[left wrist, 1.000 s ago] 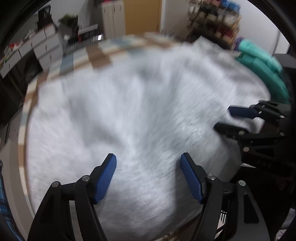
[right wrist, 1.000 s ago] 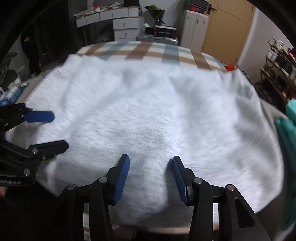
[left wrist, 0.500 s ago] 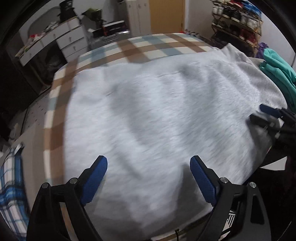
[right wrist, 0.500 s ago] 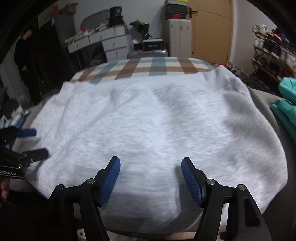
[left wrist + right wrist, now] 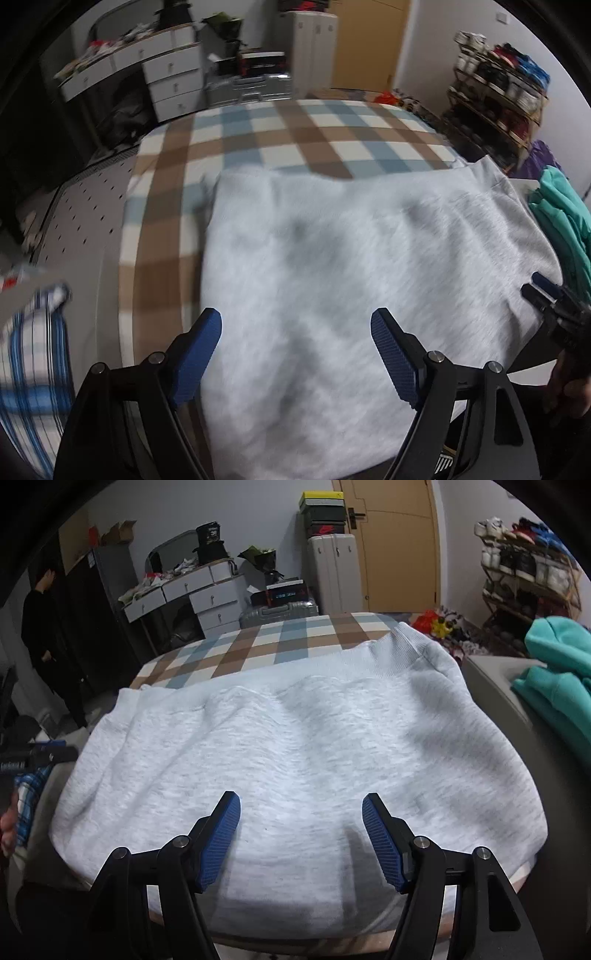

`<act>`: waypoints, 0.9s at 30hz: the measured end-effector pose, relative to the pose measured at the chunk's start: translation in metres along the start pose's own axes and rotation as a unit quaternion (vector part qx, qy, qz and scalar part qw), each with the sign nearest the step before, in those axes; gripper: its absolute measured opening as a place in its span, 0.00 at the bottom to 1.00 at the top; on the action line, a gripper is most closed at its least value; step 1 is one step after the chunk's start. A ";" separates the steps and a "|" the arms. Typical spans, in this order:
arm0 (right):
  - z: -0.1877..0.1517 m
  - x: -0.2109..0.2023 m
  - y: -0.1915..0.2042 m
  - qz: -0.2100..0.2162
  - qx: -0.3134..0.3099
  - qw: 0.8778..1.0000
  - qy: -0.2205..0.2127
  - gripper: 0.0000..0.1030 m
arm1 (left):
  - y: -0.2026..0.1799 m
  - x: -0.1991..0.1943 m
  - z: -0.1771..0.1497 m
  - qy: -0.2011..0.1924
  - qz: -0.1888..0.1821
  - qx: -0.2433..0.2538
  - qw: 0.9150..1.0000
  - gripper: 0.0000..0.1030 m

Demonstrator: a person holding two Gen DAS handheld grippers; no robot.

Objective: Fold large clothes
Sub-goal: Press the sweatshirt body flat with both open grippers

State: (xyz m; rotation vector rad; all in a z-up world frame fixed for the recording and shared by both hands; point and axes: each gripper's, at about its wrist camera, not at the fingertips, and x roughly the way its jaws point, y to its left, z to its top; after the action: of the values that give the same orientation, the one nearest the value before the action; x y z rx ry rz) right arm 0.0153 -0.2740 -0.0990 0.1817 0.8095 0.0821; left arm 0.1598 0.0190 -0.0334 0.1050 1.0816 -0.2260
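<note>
A large light grey sweatshirt point(image 5: 354, 266) lies spread flat on a table with a brown, blue and white checked cloth point(image 5: 280, 136). It also shows in the right wrist view point(image 5: 295, 746), with its ribbed hem at the far right. My left gripper point(image 5: 295, 350) is open and empty above the garment's near left edge. My right gripper point(image 5: 301, 830) is open and empty above its near edge. The right gripper point(image 5: 543, 291) shows at the right rim of the left wrist view.
A teal garment point(image 5: 554, 675) lies on a grey surface to the right. A blue plaid garment point(image 5: 33, 354) lies at the left. Drawers point(image 5: 207, 594), suitcases, a door and a shoe rack point(image 5: 524, 572) stand behind the table. A person in black point(image 5: 44, 627) stands far left.
Both grippers have pulled back and up from the sweatshirt and their jaws have opened wider. More of the checked cloth shows now.
</note>
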 end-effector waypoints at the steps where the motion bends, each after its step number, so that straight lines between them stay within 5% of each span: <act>1: 0.000 -0.001 -0.001 0.001 0.005 1.000 0.000 0.66 | -0.003 0.006 0.009 0.008 0.005 0.008 1.000 0.78; 5: 0.000 0.000 -0.006 0.003 0.014 1.000 0.004 0.66 | -0.010 0.065 0.040 0.089 -0.001 -0.001 0.996 0.78; 9: -0.001 0.001 -0.011 -0.002 0.019 1.000 0.007 0.66 | -0.006 0.120 0.033 0.133 0.035 0.005 0.990 0.85; 11: -0.001 0.003 -0.013 0.000 0.024 1.000 0.013 0.66 | 0.011 0.113 0.023 0.124 0.013 -0.031 0.992 0.85; 16: 0.001 0.007 -0.008 0.009 0.019 1.000 0.020 0.66 | 0.009 0.096 0.025 0.140 0.013 -0.017 0.990 0.82; 18: -0.001 0.007 -0.004 0.012 0.014 1.000 0.021 0.66 | 0.014 0.071 0.034 0.096 0.016 -0.025 0.995 0.82; 20: -0.001 0.004 0.001 0.013 0.006 1.000 0.017 0.66 | 0.021 0.056 0.039 0.060 0.049 -0.022 0.997 0.82; 23: -0.001 0.001 0.006 0.009 -0.006 1.000 0.007 0.67 | 0.028 0.082 0.030 0.107 0.091 -0.002 0.990 0.84; 24: -0.001 0.001 0.005 0.010 -0.004 1.000 0.009 0.68 | 0.032 0.100 0.018 0.135 0.139 0.009 0.981 0.85; 25: -0.001 0.003 0.004 0.009 -0.002 1.000 0.012 0.68 | 0.035 0.105 0.014 0.127 0.146 -0.007 0.981 0.96; 27: -0.001 0.004 -0.001 0.003 0.006 1.000 0.016 0.68 | 0.047 0.104 0.011 0.115 0.136 -0.053 0.983 1.00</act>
State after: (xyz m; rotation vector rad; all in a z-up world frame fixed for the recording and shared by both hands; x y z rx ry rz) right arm 0.0175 -0.2741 -0.1030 0.1939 0.8410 0.0862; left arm 0.2269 0.0494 -0.1215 0.1847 1.2924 0.0938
